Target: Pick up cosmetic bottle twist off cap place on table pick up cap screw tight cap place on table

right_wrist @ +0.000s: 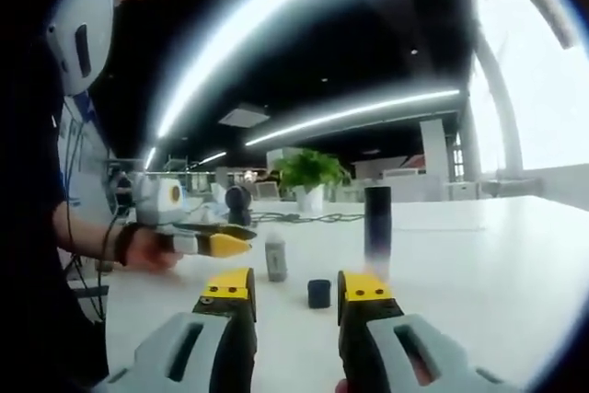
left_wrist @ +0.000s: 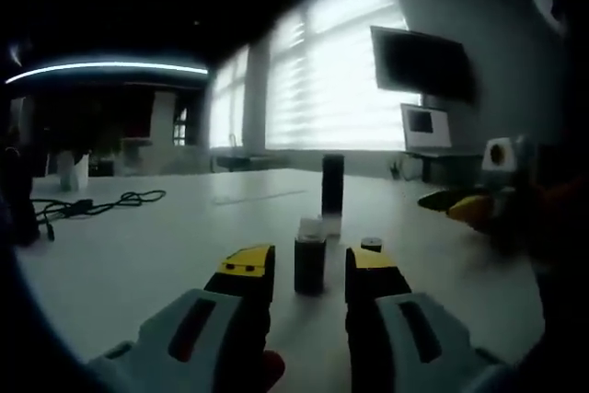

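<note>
A small dark cosmetic bottle (left_wrist: 310, 266) with its pale neck bare stands upright on the white table (left_wrist: 166, 246). It is just beyond my left gripper (left_wrist: 309, 273), whose jaws are open and hold nothing. Its small dark cap (left_wrist: 371, 244) sits on the table a little to the bottle's right. In the right gripper view the cap (right_wrist: 318, 293) lies just ahead of my open right gripper (right_wrist: 297, 288), and the bottle (right_wrist: 275, 258) stands further left. The left gripper (right_wrist: 221, 240) points at the bottle from the left, apart from it. The right gripper (left_wrist: 460, 205) comes in from the right.
A tall dark cylinder (left_wrist: 332, 183) stands behind the bottle and cap, also tall (right_wrist: 377, 218) in the right gripper view. A black cable (left_wrist: 92, 203) lies at the table's left. A potted plant (right_wrist: 308, 178) and a wall screen (left_wrist: 423, 62) are far off. A person (right_wrist: 55, 227) stands at the left.
</note>
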`<state>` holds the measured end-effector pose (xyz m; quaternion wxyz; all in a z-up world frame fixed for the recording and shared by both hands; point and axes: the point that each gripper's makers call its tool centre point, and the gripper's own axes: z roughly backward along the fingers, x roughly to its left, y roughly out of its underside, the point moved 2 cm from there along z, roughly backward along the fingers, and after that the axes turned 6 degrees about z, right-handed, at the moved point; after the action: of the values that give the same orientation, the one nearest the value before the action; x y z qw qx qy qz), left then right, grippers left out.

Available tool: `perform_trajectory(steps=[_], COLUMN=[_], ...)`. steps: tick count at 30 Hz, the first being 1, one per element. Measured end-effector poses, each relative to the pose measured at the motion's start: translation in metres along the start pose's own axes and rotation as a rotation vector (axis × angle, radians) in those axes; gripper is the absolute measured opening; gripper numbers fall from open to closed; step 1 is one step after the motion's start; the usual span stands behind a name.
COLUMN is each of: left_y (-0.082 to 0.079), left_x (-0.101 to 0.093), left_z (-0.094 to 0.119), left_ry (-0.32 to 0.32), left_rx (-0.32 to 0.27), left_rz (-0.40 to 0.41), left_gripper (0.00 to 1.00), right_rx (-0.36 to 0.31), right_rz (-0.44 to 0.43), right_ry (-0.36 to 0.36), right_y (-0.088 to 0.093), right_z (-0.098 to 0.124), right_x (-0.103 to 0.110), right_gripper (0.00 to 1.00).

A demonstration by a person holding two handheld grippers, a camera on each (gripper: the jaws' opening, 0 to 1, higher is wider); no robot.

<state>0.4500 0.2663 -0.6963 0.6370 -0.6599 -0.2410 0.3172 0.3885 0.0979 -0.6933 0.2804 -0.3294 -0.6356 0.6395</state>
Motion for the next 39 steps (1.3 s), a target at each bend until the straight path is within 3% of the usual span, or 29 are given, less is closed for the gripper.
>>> perform_trajectory(steps=[11,20,39], left_y=[0.009,0.020,0.018], left_x=[0.003,0.003,0.000], left_z=[-0.021,-0.036,-0.052], left_ry=[0.014,0.026,0.031], left_rx=[0.054,0.116,0.099], left_rz=[0.040,-0.036,-0.027], left_gripper=[0.22,0.21,0.16], right_rx=[0.022,0.020,0.026], right_rz=[0.018,0.012,0.010], right_ry=[-0.001,0.008,0.022], right_y=[0.003,0.003,0.005], right_z=[-0.002,-0.002,-0.001], right_x=[0.001,-0.002,-0.007], right_gripper=[0.27,0.27,0.27])
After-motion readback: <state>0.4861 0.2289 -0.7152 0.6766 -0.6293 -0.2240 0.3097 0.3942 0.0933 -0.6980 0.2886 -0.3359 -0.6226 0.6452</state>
